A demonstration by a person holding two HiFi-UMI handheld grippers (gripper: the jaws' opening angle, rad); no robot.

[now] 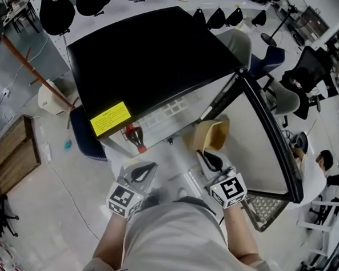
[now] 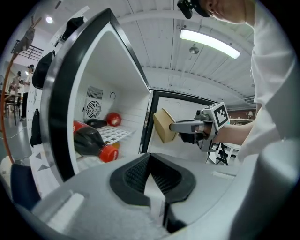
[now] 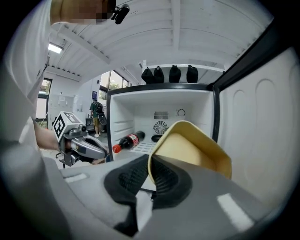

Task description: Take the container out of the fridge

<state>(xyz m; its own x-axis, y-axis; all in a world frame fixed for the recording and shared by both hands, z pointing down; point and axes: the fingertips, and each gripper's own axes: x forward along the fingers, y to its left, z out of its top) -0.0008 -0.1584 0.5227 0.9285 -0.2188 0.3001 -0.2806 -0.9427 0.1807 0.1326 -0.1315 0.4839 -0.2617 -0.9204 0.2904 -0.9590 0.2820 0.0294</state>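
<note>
A tan, open-topped container (image 1: 211, 134) hangs in the air just outside the open fridge (image 1: 145, 62), in front of its door (image 1: 260, 149). My right gripper (image 1: 211, 159) is shut on the container's near rim; in the right gripper view the rim (image 3: 187, 150) runs down between the pads (image 3: 151, 171). The left gripper view shows the container (image 2: 162, 125) tilted on its side, clear of the fridge's shelf. My left gripper (image 1: 140, 171) hovers left of it before the fridge's opening, its pads (image 2: 150, 176) together with nothing between them.
A cola bottle (image 2: 91, 140) lies on the wire shelf (image 2: 115, 133), cap outwards. Behind it sit a red ball-like thing (image 2: 113, 118) and a dark dish (image 2: 96, 123). A wooden table (image 1: 11, 151) stands left; chairs and a seated person (image 1: 322, 161) are at the right.
</note>
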